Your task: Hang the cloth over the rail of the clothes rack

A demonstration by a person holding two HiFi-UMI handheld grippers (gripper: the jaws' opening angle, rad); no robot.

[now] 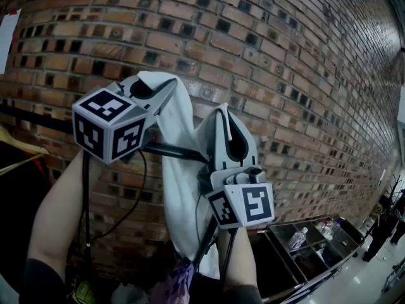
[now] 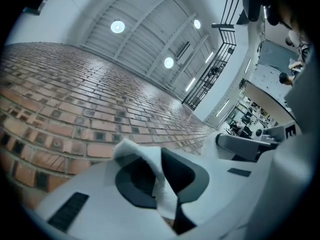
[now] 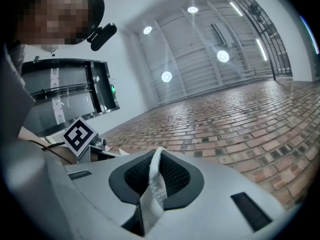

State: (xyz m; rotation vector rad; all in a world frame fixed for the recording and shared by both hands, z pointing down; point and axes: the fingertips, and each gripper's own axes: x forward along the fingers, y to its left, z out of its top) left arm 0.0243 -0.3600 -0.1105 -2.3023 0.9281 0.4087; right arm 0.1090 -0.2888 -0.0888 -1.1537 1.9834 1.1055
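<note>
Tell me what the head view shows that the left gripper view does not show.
Only the head view: the long part of the white cloth hanging below the left gripper and the right gripper, and the left marker cube. Only the left gripper view: round ceiling lights, a black railing, and the left jaws shut on the cloth's edge. Both: the brick wall, the cloth, the right gripper.

The cloth [image 1: 179, 195] is white and slightly nubbly, held up in the air before a brick wall [image 1: 285, 62]. The left hand-held gripper [image 1: 154, 86] pinches one upper edge and the right hand-held gripper [image 1: 228, 128] pinches another. The rest hangs down in long folds.
</note>
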